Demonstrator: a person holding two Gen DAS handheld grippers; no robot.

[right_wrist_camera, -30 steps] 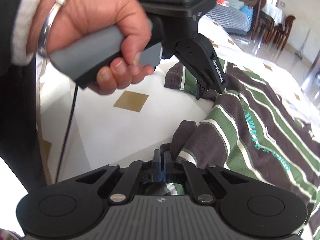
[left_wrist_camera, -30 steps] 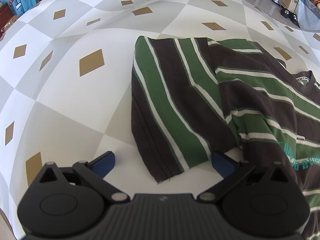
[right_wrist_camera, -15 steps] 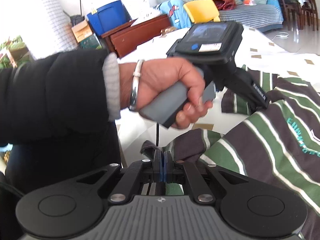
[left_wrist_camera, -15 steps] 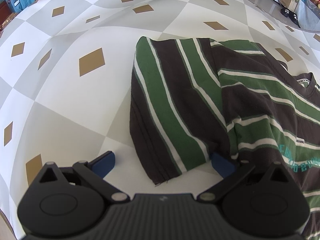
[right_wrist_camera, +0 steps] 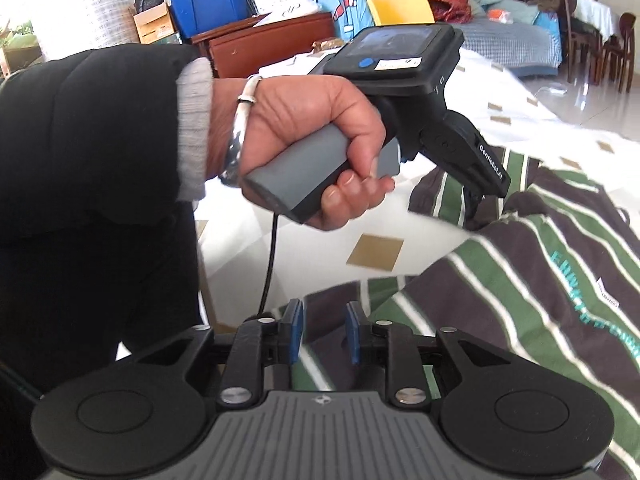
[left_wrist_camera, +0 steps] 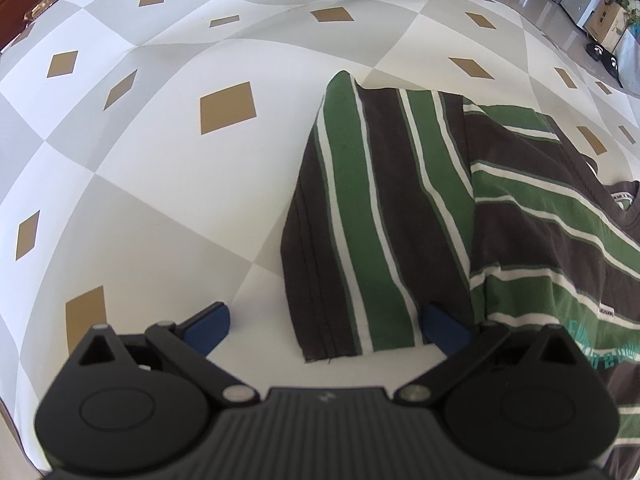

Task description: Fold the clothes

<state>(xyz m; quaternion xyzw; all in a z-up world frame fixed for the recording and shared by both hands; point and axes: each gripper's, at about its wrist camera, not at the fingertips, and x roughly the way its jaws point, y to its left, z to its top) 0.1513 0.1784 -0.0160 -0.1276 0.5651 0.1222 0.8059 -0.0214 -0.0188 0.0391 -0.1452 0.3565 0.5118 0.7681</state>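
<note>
I see the brown, green and white striped cotton T-shirt (left_wrist_camera: 516,216) lying on the white and grey checked tablecloth with tan diamonds (left_wrist_camera: 168,152), its sleeve (left_wrist_camera: 372,216) spread flat toward me. My left gripper (left_wrist_camera: 326,322) is released, its blue pads (left_wrist_camera: 210,322) set wide apart either side of the sleeve's hem, the right-hand pad just touching the cloth edge where sleeve meets body, the other resting on bare tablecloth. From the right wrist camera, my right gripper (right_wrist_camera: 322,336) has its pads (right_wrist_camera: 294,332) parted by a narrow gap, with a bunched fold of the shirt (right_wrist_camera: 520,288) running between them; I cannot tell whether they pinch it. Ahead, a hand (right_wrist_camera: 316,140) in a black sleeve with a silver bangle (right_wrist_camera: 240,132) clasps the grey handle of the left tool, its tip down at the sleeve
</note>
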